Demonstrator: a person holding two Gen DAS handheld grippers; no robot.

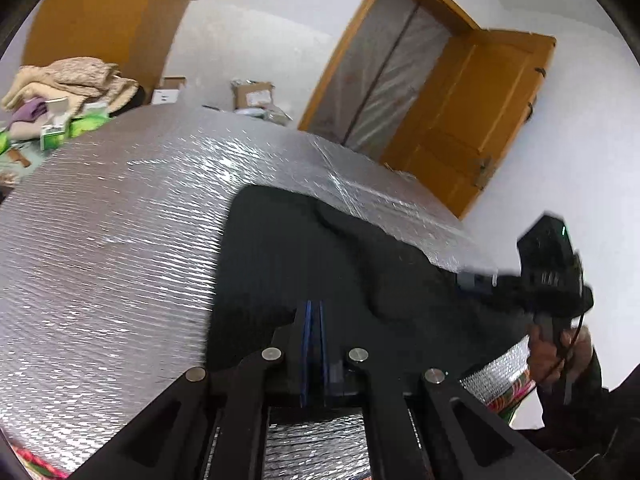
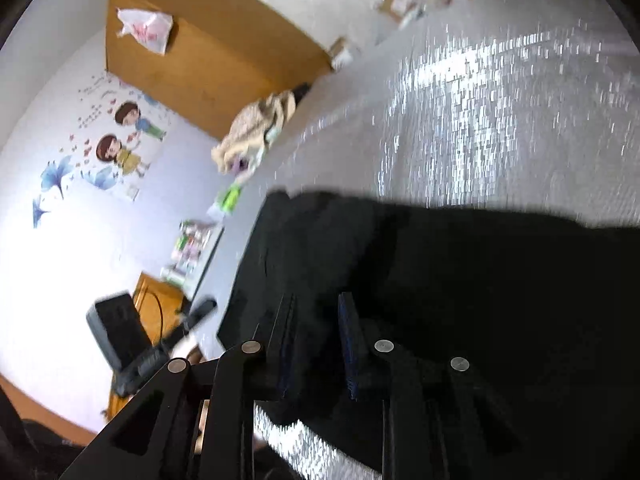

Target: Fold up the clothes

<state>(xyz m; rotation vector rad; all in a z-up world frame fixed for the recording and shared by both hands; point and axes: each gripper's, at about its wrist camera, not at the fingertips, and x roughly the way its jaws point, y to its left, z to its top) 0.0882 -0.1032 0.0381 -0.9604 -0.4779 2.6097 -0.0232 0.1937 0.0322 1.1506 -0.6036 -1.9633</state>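
The work surface is a silver quilted foil sheet point(image 1: 120, 220), which is seen in both wrist views and covers what appears to be a bed; a strip of patterned red and green fabric point(image 1: 508, 396) is exposed at its near edge. White walls are noted throughout.

One black garment point(image 1: 304, 256) is laid on the foil sheet, at the near side, just in front of both grippers. Its folds are hard to read against the dark cloth.

Left gripper point(image 1: 314, 308): the blue-padded jaws are pressed together on the garment's near edge, and a pinch of black cloth is held. Right gripper point(image 2: 316, 312): the jaws stand partly spread, with black cloth between them; whether the pads press on it cannot be told from the blurred frame.

Recorded in the left wrist view only: one open wooden door point(image 1: 472, 112), one doorway covered by plastic sheeting point(image 1: 384, 80), two cardboard boxes point(image 1: 252, 94) on the floor beyond the bed, and the right gripper's body with the person's hand point(image 1: 560, 352) on its handle.

Recorded in the right wrist view only: one wall decal with two cartoon children point(image 2: 120, 140), one white plastic bag point(image 2: 146, 30) hung on a wooden wardrobe point(image 2: 208, 56), one low wooden cabinet point(image 2: 156, 300).

Seen in both views: one pile of beige clothing point(image 1: 72, 80) at the far corner.
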